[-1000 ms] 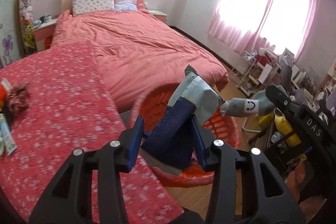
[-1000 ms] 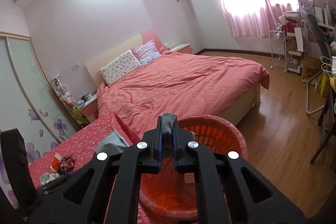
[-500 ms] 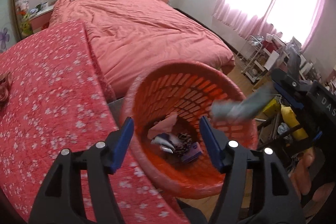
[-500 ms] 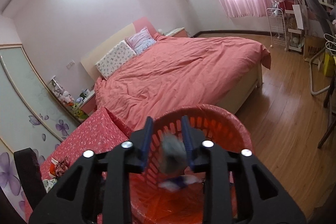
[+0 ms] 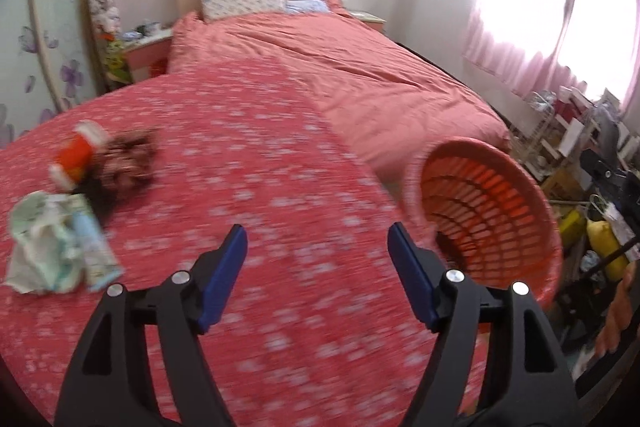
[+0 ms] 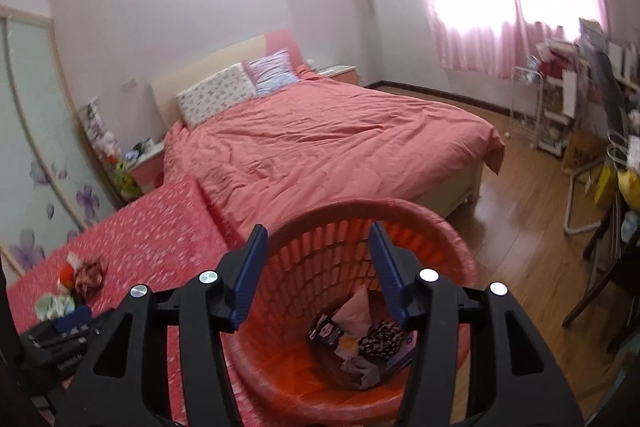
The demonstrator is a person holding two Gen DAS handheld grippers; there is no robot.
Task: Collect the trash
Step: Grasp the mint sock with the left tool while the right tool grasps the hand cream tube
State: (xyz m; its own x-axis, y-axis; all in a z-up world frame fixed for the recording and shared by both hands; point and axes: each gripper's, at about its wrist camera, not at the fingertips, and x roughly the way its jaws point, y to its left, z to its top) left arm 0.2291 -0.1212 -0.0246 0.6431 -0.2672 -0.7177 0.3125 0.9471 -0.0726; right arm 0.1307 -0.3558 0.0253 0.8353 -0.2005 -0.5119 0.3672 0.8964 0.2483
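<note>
An orange mesh basket [image 6: 420, 227] [image 5: 532, 195] stands beside a table under a red flowered cloth [image 5: 260, 187]. Several wrappers and scraps [image 6: 360, 339] lie at its bottom. My right gripper [image 6: 318, 271] hangs over the basket, its jaws opening with nothing between them. My left gripper [image 5: 318, 275] is over the cloth, jaws opening and empty. On the cloth's left lie a crumpled pale tissue and packet [image 5: 52, 247], a dark patterned scrunchie [image 5: 128, 163] and an orange-and-white item [image 5: 76, 155]. The same pile [image 6: 72, 287] appears in the right wrist view.
A large bed with a salmon cover [image 6: 320, 139] stands behind the table. Wooden floor [image 6: 520, 227] lies to the right, with a cluttered desk and shelves [image 5: 580, 147] under the pink-curtained window. A nightstand [image 5: 144, 47] stands left of the bed.
Both grippers let go of their items, which dropped into the basket, and both opened. The left gripper swung left from the basket to over the cloth, bringing the trash pile into view.
</note>
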